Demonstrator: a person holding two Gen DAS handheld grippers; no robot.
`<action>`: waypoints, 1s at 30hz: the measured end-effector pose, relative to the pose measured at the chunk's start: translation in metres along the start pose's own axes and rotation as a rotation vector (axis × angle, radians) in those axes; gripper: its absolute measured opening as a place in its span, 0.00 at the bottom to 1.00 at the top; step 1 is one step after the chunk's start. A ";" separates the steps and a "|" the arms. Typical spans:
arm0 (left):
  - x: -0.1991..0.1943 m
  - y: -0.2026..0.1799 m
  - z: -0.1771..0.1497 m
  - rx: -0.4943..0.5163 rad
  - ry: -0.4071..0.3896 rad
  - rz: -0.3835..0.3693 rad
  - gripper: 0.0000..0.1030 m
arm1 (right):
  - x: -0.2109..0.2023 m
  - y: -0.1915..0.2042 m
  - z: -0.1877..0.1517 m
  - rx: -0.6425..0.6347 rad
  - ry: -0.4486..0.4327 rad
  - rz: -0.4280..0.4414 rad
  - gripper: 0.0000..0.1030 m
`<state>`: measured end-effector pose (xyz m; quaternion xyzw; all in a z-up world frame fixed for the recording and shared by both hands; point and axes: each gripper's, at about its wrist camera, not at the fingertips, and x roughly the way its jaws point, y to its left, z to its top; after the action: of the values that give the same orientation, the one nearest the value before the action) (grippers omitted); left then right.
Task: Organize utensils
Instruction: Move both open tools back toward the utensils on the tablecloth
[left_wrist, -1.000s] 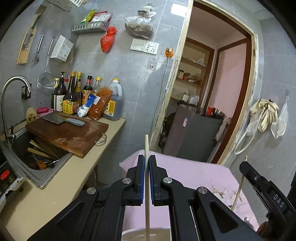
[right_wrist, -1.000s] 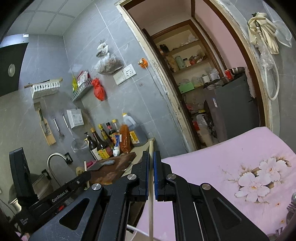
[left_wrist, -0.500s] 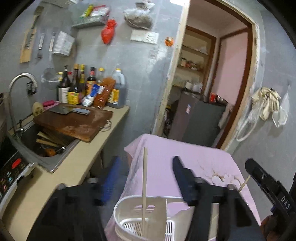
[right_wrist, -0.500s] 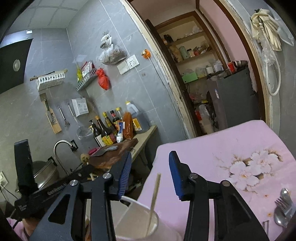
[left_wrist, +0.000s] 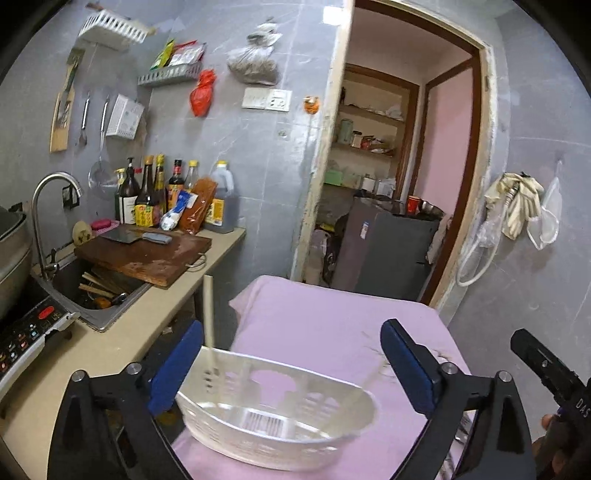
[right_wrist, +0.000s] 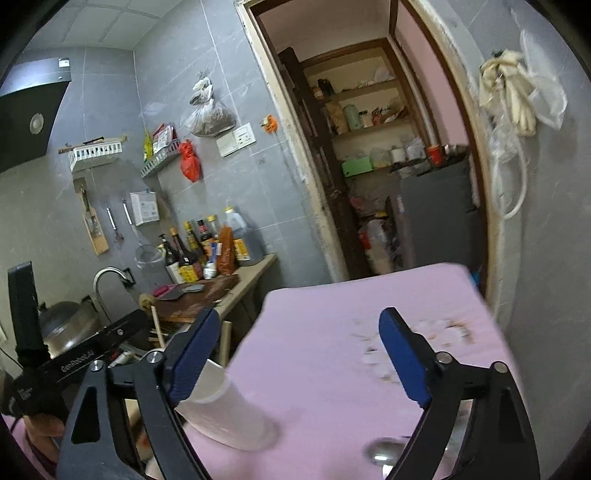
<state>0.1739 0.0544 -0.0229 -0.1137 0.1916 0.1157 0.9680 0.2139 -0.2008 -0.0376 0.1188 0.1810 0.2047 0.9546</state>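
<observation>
The left gripper (left_wrist: 291, 365) stands wide apart over the white basket (left_wrist: 275, 424) at the near left corner of the pink-clothed worktop (left_wrist: 325, 325). One chopstick (left_wrist: 208, 314) rises upright from the basket's left end, just beside the left finger, blocking passage there. Past the basket, the cloth lies bare to its far edge. The right gripper (right_wrist: 295, 354) gapes over bare cloth; a spoon (right_wrist: 384, 452) lies at the near edge.
</observation>
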 end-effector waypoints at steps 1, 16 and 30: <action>-0.004 -0.009 -0.003 0.006 -0.007 -0.004 0.97 | -0.007 -0.007 0.001 -0.010 -0.004 -0.012 0.89; -0.018 -0.108 -0.065 0.057 0.087 -0.026 0.98 | -0.052 -0.111 -0.003 -0.052 0.099 -0.147 0.99; 0.021 -0.132 -0.140 -0.025 0.380 -0.030 0.95 | -0.004 -0.170 -0.064 0.002 0.297 -0.112 0.99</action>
<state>0.1799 -0.1040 -0.1337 -0.1484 0.3677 0.0803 0.9145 0.2442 -0.3440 -0.1457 0.0780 0.3265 0.1663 0.9272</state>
